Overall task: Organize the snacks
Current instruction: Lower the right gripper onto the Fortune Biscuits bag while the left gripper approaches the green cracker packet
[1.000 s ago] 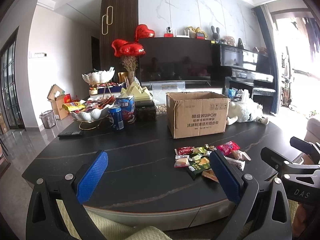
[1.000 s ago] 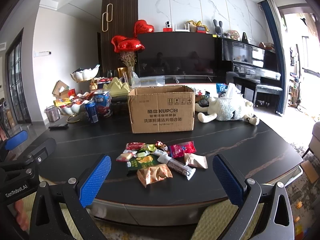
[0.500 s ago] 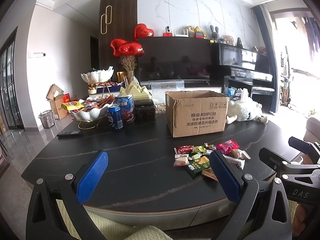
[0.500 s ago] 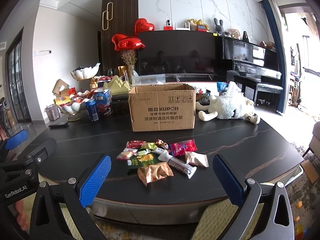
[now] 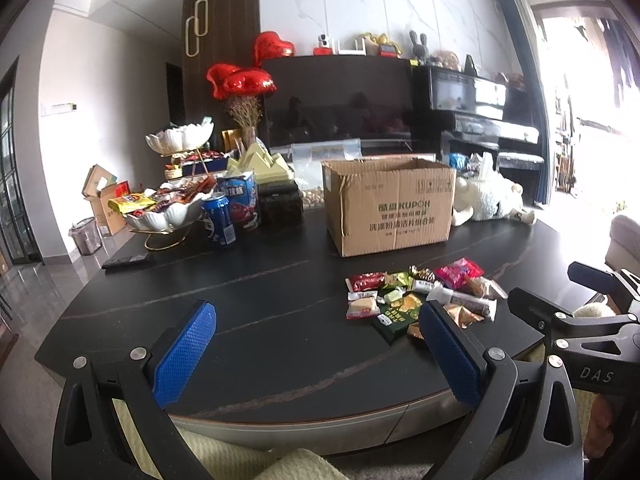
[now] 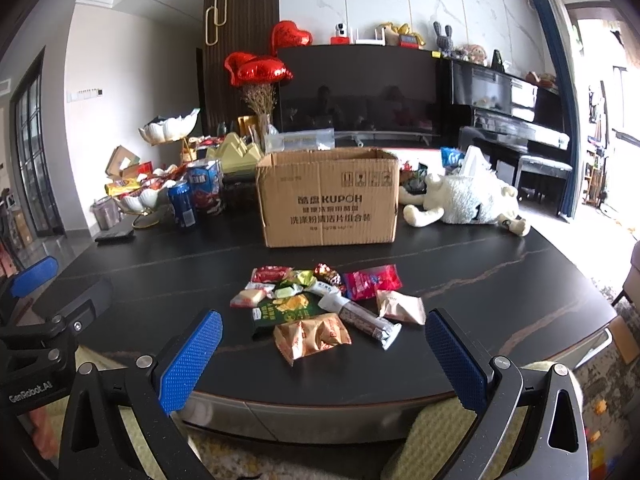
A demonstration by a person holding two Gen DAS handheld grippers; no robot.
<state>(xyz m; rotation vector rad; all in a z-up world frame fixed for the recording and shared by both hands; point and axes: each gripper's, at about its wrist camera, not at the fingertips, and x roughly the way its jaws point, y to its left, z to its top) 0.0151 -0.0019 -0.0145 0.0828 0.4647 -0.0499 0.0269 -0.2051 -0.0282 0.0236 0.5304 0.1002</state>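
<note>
A pile of wrapped snacks (image 6: 324, 304) lies on the dark table (image 6: 500, 280), in front of an open cardboard box (image 6: 328, 200). In the left wrist view the snacks (image 5: 416, 300) lie right of centre, with the box (image 5: 390, 204) behind them. My right gripper (image 6: 324, 356) is open, held near the table's front edge just short of the pile, with an orange packet (image 6: 312, 336) nearest to it. My left gripper (image 5: 316, 348) is open too, to the left of the pile, nothing between its fingers. Each gripper shows at the edge of the other's view.
At the back left stand a white bowl stand with snacks (image 5: 164, 212), a blue can (image 5: 218, 226), a blue carton (image 5: 242, 200) and a remote (image 5: 128, 260). A white plush toy (image 6: 464, 204) lies right of the box. A television and a piano stand behind the table.
Both grippers have crept a little toward the table, so the snacks and box look slightly larger. Nothing was taken hold of.
</note>
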